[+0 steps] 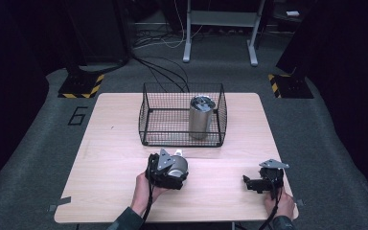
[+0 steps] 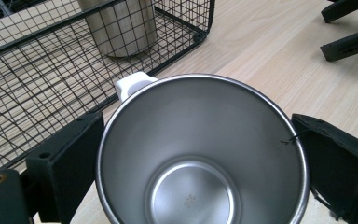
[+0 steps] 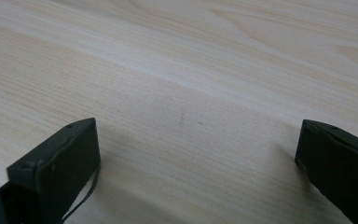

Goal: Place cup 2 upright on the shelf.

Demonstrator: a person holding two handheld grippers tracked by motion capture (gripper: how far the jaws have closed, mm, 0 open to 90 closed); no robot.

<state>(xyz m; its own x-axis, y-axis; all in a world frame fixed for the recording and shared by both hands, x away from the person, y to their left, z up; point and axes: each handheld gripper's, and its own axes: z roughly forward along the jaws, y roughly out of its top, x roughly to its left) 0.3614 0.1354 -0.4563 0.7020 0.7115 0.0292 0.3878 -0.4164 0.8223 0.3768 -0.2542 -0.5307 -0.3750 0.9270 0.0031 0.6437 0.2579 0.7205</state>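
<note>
We count two steel vessels: one steel mug (image 2: 200, 154) with a white handle, and one tall steel canister (image 1: 201, 117). We count one black wire basket (image 1: 146, 120) and one wooden table (image 1: 110, 158). We count two hand-held grippers, a left gripper (image 1: 168, 171) and a right gripper (image 1: 261, 181), and two hands.

This looks like a lab or test room set up for recording. A plain wooden table (image 1: 124, 191) stands on grey carpet (image 1: 38, 143) marked with the number 6 (image 1: 78, 115). Near the table's far corners, stand bases edged in yellow-and-black hazard tape (image 1: 81, 86) rest on the floor. Cables (image 1: 163, 72) trail across the carpet towards a metal frame (image 1: 220, 28). The surroundings are dark.
</note>
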